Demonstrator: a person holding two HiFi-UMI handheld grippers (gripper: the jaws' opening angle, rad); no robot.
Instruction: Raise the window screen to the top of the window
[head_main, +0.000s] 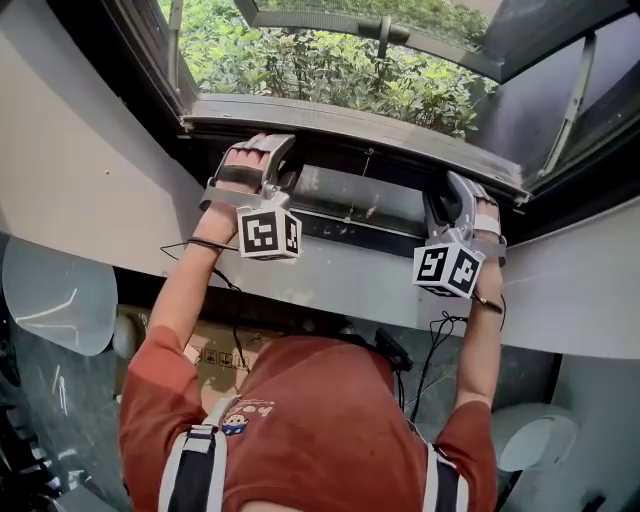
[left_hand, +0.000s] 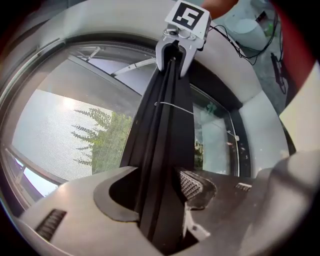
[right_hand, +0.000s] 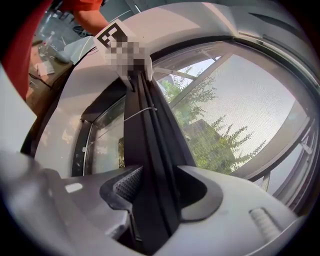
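Left gripper (left_hand: 159, 187) and right gripper (right_hand: 152, 187), jaws released, loosely straddle the black metal window-screen rail (left_hand: 165, 125).

The head view looks from high up at the window (head_main: 330, 60). Both gripper views sit close, facing each other along one bar (left_hand: 165, 150).

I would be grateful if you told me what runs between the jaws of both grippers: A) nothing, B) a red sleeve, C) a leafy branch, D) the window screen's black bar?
D: each gripper view shows the black bar passing between the open jaws of the left gripper and the right gripper.
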